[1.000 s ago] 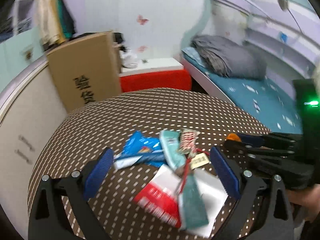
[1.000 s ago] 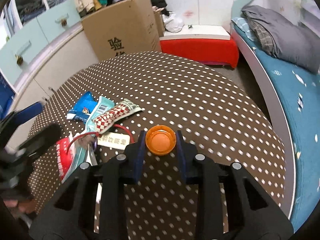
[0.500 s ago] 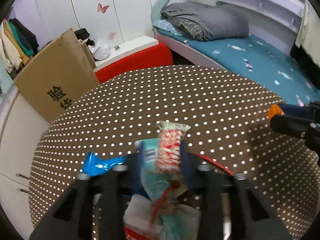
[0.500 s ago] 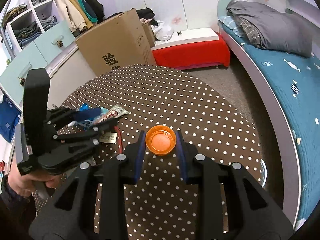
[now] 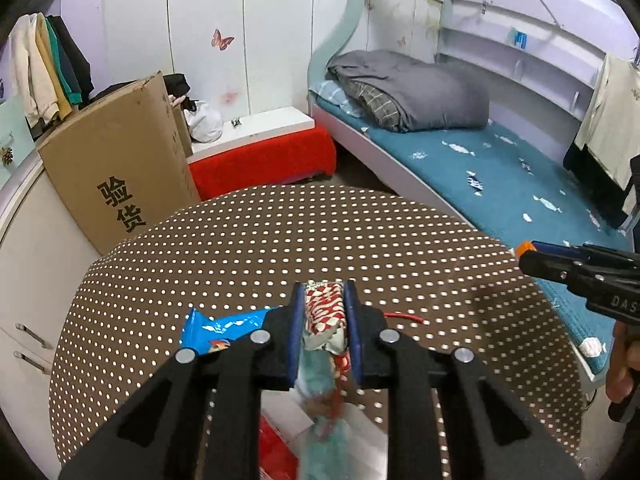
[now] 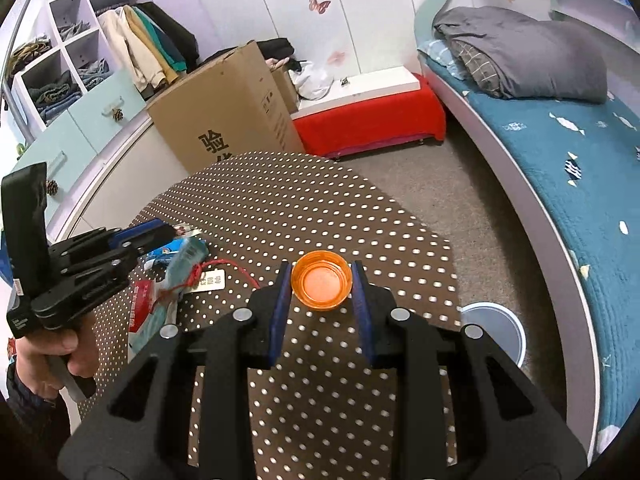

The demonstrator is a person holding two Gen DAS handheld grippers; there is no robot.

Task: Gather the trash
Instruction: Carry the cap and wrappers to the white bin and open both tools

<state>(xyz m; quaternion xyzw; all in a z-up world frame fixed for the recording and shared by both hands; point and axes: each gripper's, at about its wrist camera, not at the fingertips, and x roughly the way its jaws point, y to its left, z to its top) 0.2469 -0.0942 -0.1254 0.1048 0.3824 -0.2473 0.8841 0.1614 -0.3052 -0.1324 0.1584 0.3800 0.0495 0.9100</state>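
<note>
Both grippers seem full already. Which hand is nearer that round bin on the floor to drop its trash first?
Probably the right. The right gripper holds the orange plastic cap near the table edge above the round white bin; the left gripper, clamping crumpled wrappers, sits farther across.

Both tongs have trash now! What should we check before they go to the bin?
1. Left tongs pinch the red-and-white wrapper; jaws just closed on it: ok.
2. Teal wrapper hangs in the same pinch; firmly held: cannot tell.
3. Right tongs clamp the orange cap on both sides: ok.
4. Blue wrapper lies on the table, not collected: not ok.
5. Red string with paper tag trails onto the table; may snag: cannot tell.
6. Round bin visible below the table edge: ok.
</note>
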